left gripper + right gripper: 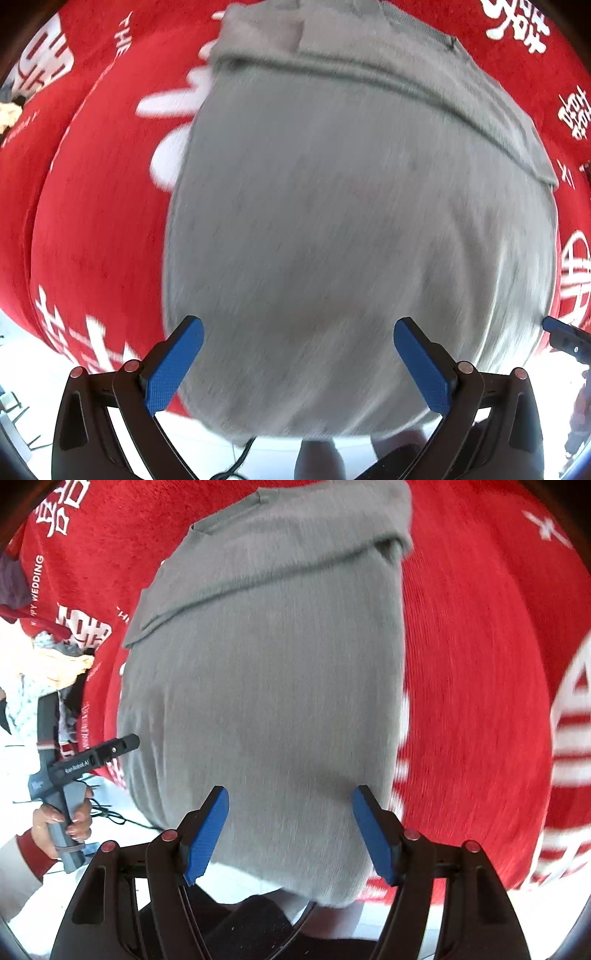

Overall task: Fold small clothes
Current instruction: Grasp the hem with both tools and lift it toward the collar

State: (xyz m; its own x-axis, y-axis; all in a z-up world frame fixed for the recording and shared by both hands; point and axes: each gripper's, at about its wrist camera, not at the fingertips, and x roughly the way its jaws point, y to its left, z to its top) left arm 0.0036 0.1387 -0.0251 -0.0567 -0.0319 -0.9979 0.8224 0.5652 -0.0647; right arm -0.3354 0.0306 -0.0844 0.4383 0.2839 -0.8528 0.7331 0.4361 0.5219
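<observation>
A grey knit garment (351, 221) lies on a red cloth with white lettering (96, 206). Its far end is folded over into a band, and its near end hangs over the table's front edge. My left gripper (299, 332) is open and empty above the garment's near part. In the right wrist view the same grey garment (266, 701) fills the middle, and my right gripper (290, 805) is open and empty over its near end. The left gripper's body (74, 764), held in a hand, shows at the garment's left edge. Both views are blurred by motion.
A pile of other small clothes (55, 672) lies at the left end of the red cloth (480, 664). A thin black cable (110, 812) hangs near the front edge. The right gripper's tip (565, 332) shows at the right edge of the left wrist view.
</observation>
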